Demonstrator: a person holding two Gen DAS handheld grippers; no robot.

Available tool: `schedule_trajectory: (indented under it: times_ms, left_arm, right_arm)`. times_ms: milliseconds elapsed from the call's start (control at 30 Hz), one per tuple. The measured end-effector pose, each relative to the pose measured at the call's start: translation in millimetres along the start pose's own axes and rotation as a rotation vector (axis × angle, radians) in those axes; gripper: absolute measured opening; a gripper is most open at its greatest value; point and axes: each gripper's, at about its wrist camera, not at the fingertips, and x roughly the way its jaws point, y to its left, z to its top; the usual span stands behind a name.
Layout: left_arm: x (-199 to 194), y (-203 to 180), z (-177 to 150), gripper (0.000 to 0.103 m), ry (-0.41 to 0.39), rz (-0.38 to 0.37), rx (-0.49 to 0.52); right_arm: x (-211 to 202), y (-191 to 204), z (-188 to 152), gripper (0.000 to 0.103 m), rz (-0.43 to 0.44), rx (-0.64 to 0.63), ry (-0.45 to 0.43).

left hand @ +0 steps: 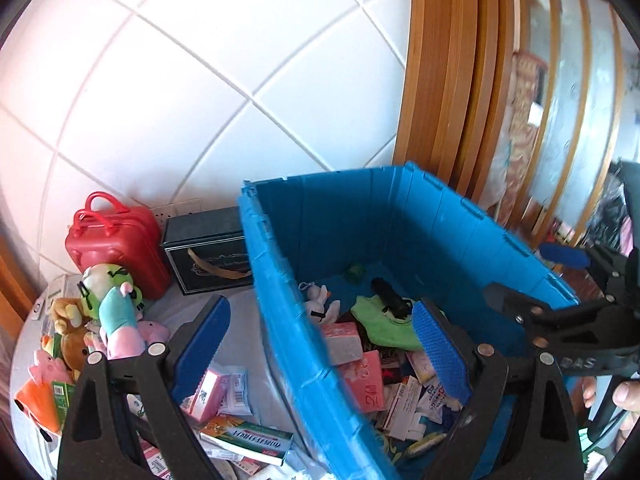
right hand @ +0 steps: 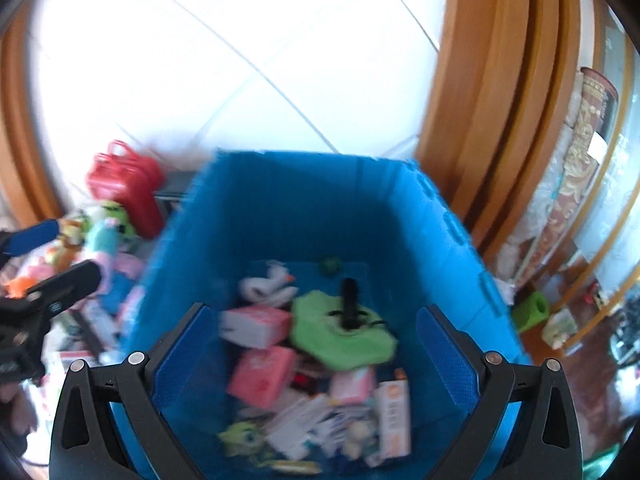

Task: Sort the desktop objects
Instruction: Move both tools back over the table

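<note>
A blue crate (left hand: 400,240) stands on the table (left hand: 240,344) with its top open; in the right wrist view it fills the middle, its far wall toward 12 o'clock. Inside lies a heap: a green cloth (right hand: 340,336) near the centre with a black object (right hand: 350,304) on it; a white plush toy (right hand: 268,286) at 10 o'clock of the cloth; pink boxes (right hand: 262,372) at 8 o'clock; white packets and cartons toward 6 o'clock, blurred.

Outside the crate, at 9 o'clock in the left wrist view, sit a red case (left hand: 114,240), a dark box (left hand: 208,250) beside it, a cluster of plush toys (left hand: 108,308), and loose medicine boxes (left hand: 248,438) on the table.

The left gripper (left hand: 320,344) has its jaws wide apart, straddling the crate's near wall, with nothing clamped; the right gripper (right hand: 312,356) is likewise spread wide above the crate's contents, holding nothing.
</note>
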Motion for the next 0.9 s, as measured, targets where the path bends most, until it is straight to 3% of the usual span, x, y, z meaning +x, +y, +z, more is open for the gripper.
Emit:
schedule_trajectory:
  times_ms: [233, 433, 567, 733, 900]
  left_arm:
    - [-64.0, 86.3, -54.9, 0.093, -0.109, 0.034, -0.073]
    - [-94.5, 163.3, -118.9, 0.093, -0.094, 0.156, -0.091]
    - [-115.7, 221.8, -162.8, 0.093, -0.100, 0.322, -0.152]
    - [-122.8, 292.4, -224.6, 0.093, -0.013, 0.497, -0.236]
    - [-117.4, 364.5, -301.0, 0.093, 0.144, 0.651, -0.348]
  right_arm:
    - [-51.1, 79.0, -47.8, 0.103, 0.085, -0.015, -0.173]
    - [-59.3, 148.1, -76.5, 0.103, 0.102, 0.007, -0.292]
    - [-45.3, 195.4, -92.9, 0.103, 0.194, -0.001, -0.281]
    - [-26.2, 242.7, -117.8, 0.103, 0.278, -0.020, -0.262]
    - [17.4, 269.7, -149.1, 0.103, 0.218, -0.024, -0.134]
